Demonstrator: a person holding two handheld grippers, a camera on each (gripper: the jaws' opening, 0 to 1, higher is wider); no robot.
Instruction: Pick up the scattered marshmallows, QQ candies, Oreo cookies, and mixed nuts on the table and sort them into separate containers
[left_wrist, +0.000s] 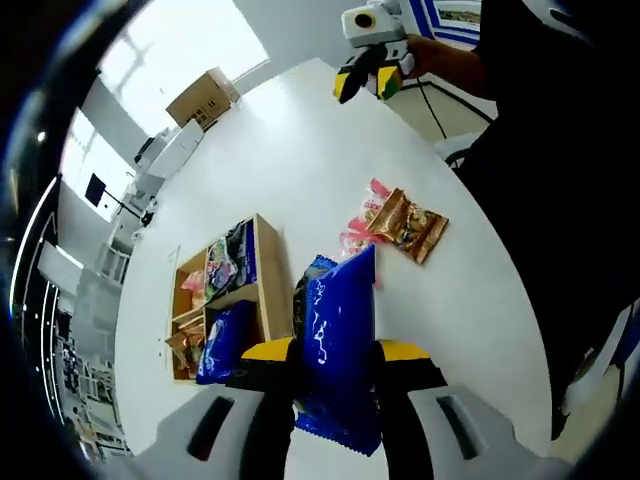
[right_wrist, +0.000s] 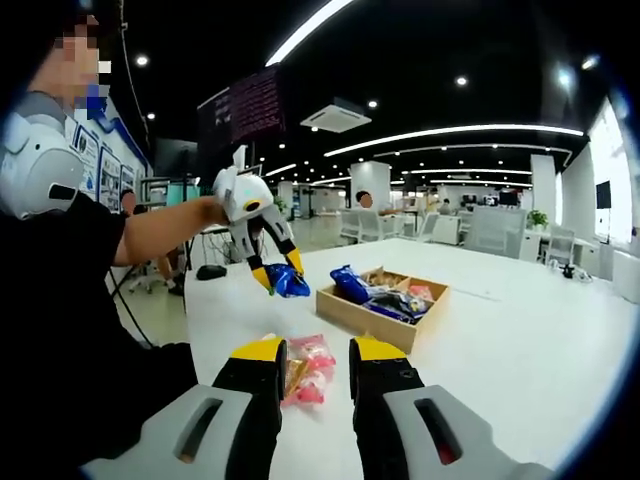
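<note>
**Blue Oreo pack gripped over the white worktop**

In the left gripper view, the left hand-held gripper (left_wrist: 335, 365) has its yellow-tipped jaws clamped on a blue Oreo pack (left_wrist: 340, 340), which stands up between them and hangs above the white worktop (left_wrist: 300, 140). Just ahead and to the left of those jaws sits the wooden divided box (left_wrist: 268, 275), with blue packs and colourful sweet packets already in its compartments. Ahead and to the right, a brown nut packet (left_wrist: 410, 225) lies flat, touching some pink candy packets (left_wrist: 362, 228). Far ahead, the right hand-held gripper (left_wrist: 372, 75) hovers over the far edge of the worktop, nothing between its jaws.

Over to the right gripper view: the right hand-held gripper (right_wrist: 317, 375) shows its jaws parted and empty, with the pink candy packets (right_wrist: 312, 370) lying on the worktop just beyond the tips. Further ahead and to the right is the wooden divided box (right_wrist: 345, 308). Up ahead to the left, the left hand-held gripper (right_wrist: 278, 275) points down, holding the blue Oreo pack (right_wrist: 289, 281) in the air, near the box's left end.
</note>
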